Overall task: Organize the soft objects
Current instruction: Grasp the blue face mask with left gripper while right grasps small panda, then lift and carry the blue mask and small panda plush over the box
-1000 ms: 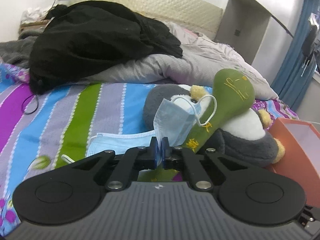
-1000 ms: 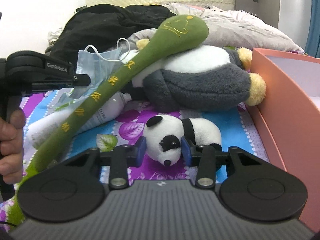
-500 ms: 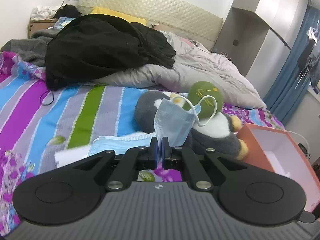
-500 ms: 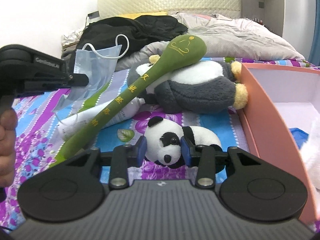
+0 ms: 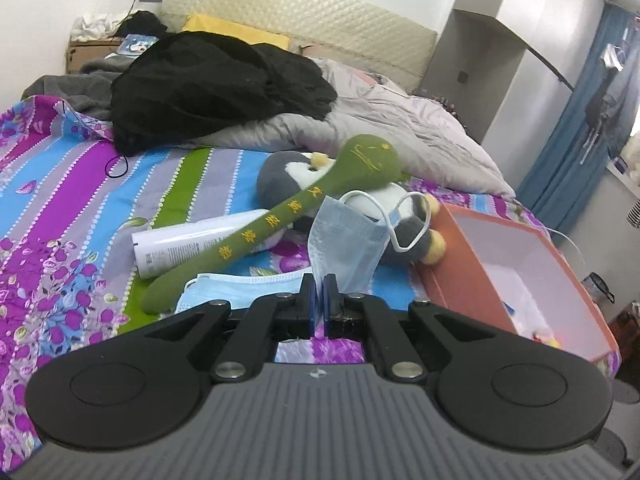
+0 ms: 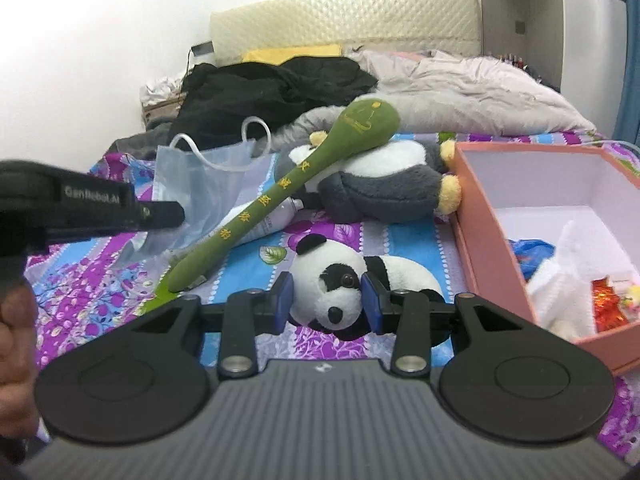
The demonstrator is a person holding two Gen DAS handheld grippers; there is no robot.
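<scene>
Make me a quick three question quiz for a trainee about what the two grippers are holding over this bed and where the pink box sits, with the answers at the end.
1. True or false: the left gripper is shut on a blue face mask.
2. What is clamped in the right gripper?
A. green plush stick
B. small panda plush
C. white bottle
3. In the right wrist view, on which side of the picture is the pink box?

Key
1. True.
2. B, the small panda plush; the green plush stick and white bottle lie on the bed.
3. The right side.
</scene>
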